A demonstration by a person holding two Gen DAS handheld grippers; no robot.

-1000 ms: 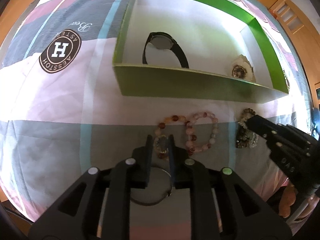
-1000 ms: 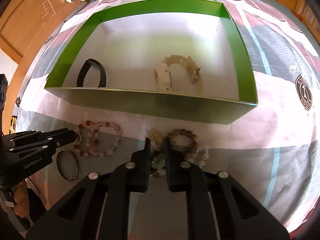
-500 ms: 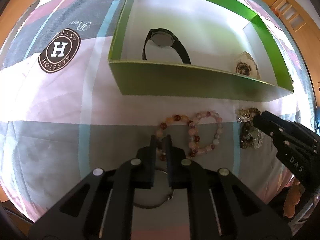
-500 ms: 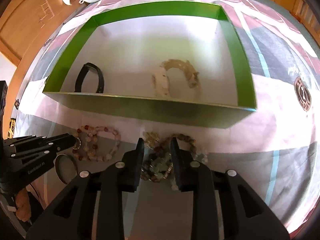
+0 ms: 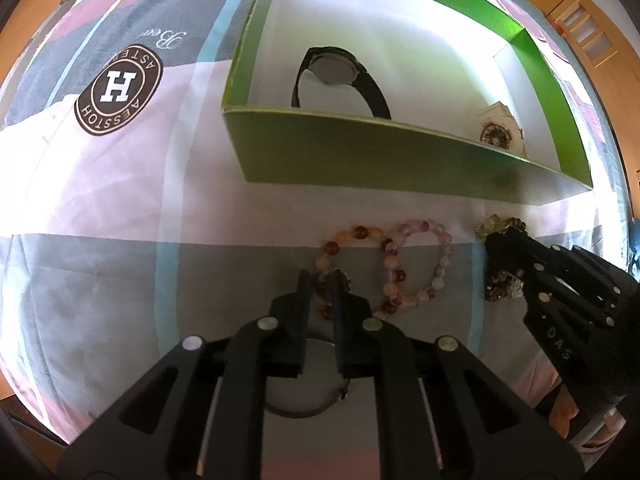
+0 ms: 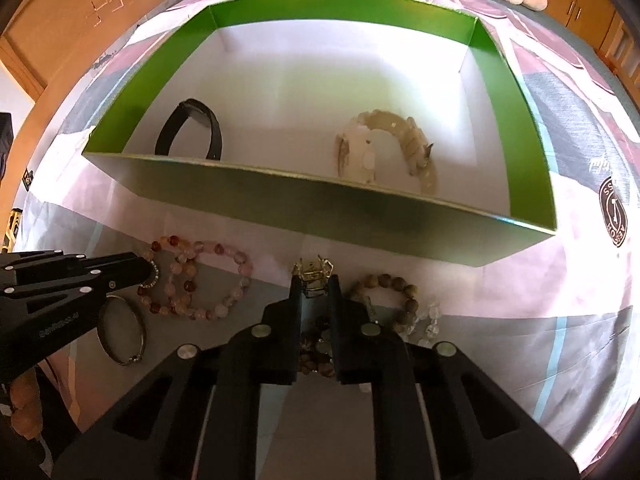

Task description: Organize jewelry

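Jaws of left gripper (image 5: 321, 280) pinched on a small beaded bracelet (image 5: 329, 286); right gripper (image 6: 315, 286) pinched on a gold clasp piece (image 6: 313, 273). Both just before the green box (image 6: 304, 204) front wall. Lift straight, clear the wall, release inside gently.

Two watches (image 6: 191, 130) in box (image 6: 320, 208); bracelets (image 6: 200, 280) on bedsheet (image 6: 540, 300) before box.

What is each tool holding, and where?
Left tool grips the studded band by its rim; right tool grips the gold bracelet by its near side.
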